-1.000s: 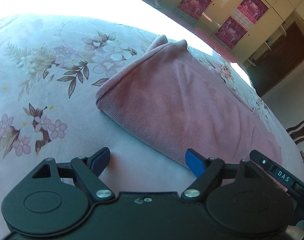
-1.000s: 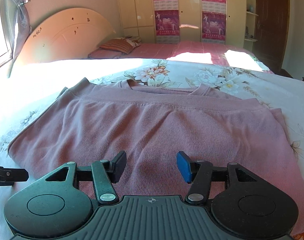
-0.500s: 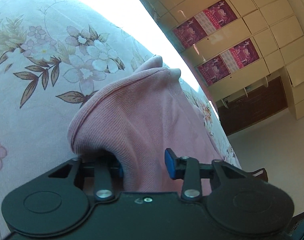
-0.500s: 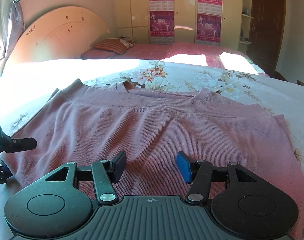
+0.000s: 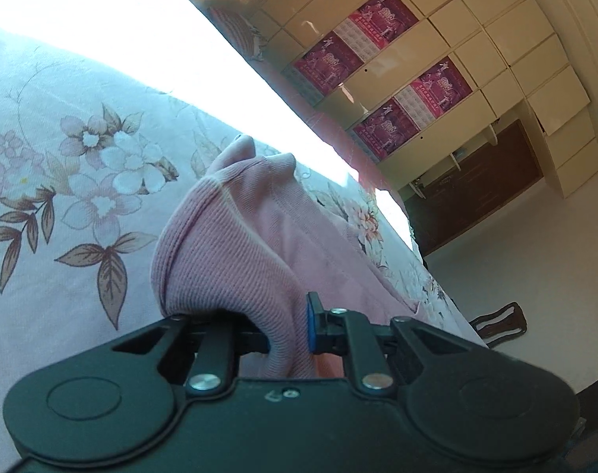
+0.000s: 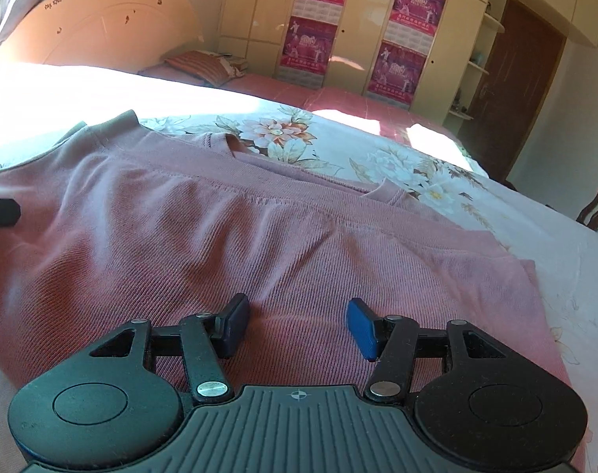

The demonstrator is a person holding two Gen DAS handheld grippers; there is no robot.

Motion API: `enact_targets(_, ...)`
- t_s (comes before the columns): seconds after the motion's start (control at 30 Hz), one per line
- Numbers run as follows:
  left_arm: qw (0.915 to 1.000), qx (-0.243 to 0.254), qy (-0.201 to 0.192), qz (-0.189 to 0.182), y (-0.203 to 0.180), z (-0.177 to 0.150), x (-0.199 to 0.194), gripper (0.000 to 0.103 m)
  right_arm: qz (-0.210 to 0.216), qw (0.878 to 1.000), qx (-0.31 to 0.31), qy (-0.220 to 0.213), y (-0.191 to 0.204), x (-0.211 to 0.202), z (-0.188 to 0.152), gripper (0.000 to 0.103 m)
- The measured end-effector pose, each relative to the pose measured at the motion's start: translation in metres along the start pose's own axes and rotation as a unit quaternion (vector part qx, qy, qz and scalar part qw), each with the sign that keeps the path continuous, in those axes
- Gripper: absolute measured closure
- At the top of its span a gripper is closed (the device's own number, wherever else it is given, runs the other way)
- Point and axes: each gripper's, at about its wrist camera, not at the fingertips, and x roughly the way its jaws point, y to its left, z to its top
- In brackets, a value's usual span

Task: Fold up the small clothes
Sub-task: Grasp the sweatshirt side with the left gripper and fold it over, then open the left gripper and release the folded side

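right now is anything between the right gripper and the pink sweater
Nothing visible. The right gripper stands open directly over the pink sweater, with only bare knit between its fingers. The left gripper is off at the sweater's left edge, where its jaws have just been closing and now pinch a fold of it.

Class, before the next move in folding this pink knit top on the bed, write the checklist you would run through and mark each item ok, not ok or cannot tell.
1. Left gripper clamped on the pink knit top: ok; its jaws have just been closing and fabric is pinched between them.
2. Right gripper gripping the top: not ok; jaws apart above the cloth.
3. Top lies fairly flat on the floral bedsheet: ok, apart from light wrinkles.
4. Left grip takes every layer at that edge: cannot tell.
5. Bare sheet beyond the neckline for the fold: ok.
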Motion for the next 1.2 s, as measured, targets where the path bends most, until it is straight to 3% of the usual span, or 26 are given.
enact_targets(0.1, 0.9979, 0.063, -0.011, -0.015, -0.036, 0.002, -0.005, 0.09, 0.02, 1.0, 0.013, -0.005, -0.008, -0.003, 0.002, 0.048)
enact_targets(0.23, 0.985, 0.164, -0.021, -0.048, -0.101, -0.007, -0.005, 0.09, 0.073, 0.995, 0.066, -0.033, -0.041, -0.02, 0.003, 0.048)
enact_targets(0.4, 0.9567, 0.273, 0.026, -0.099, -0.189, -0.06, 0.025, 0.09, 0.102, 0.983, 0.146, -0.035, -0.111, -0.041, -0.006, 0.048)
enact_targets(0.57, 0.9261, 0.343, 0.099, -0.122, -0.236, -0.141, 0.07, 0.09, 0.078, 0.98, 0.183, -0.027, -0.191, -0.063, -0.027, 0.048)
enact_targets(0.63, 0.9102, 0.377, 0.124, -0.118, -0.245, -0.173, 0.087, 0.09, 0.065, 0.979, 0.192, -0.02, -0.213, -0.069, -0.039, 0.048)
enact_targets(0.7, 0.897, 0.406, 0.154, -0.085, -0.247, -0.199, 0.103, 0.085, 0.056, 0.978, 0.201, -0.013, -0.231, -0.074, -0.049, 0.048)
enact_targets(0.8, 0.8829, 0.442, 0.142, -0.07, -0.247, -0.218, 0.097, 0.074, 0.062, 0.973, 0.224, -0.008, -0.252, -0.083, -0.059, 0.047)
enact_targets(0.83, 0.8798, 0.448, 0.143, -0.071, -0.25, -0.219, 0.091, 0.061, 0.068, 0.97, 0.232, -0.011, -0.257, -0.087, -0.06, 0.047)
enact_targets(0.87, 0.8798, 0.446, 0.146, -0.075, -0.252, -0.22, 0.083, 0.042, 0.074, 0.969, 0.237, -0.014, -0.26, -0.089, -0.058, 0.048)
enact_targets(0.93, 0.8838, 0.44, 0.137, -0.083, -0.25, -0.215, 0.069, 0.029, 0.092, 0.964, 0.248, -0.02, -0.264, -0.095, -0.055, 0.048)
enact_targets(1.0, 0.8847, 0.443, 0.122, -0.082, -0.248, -0.205, 0.055, 0.029, 0.115, 0.959, 0.259, -0.024, -0.265, -0.096, -0.049, 0.048)
enact_targets(1.07, 0.8976, 0.424, 0.102, -0.068, -0.24, -0.19, 0.048, 0.028, 0.144, 0.953, 0.265, -0.017, -0.263, -0.093, -0.044, 0.048)
enact_targets(1.17, 0.9182, 0.39, 0.069, -0.017, -0.225, -0.163, 0.049, 0.029, 0.161, 0.952, 0.258, 0.021, -0.252, -0.074, -0.038, 0.048)
enact_targets(1.2, 0.9208, 0.384, 0.065, -0.003, -0.221, -0.157, 0.052, 0.029, 0.16, 0.952, 0.258, 0.03, -0.248, -0.07, -0.039, 0.048)
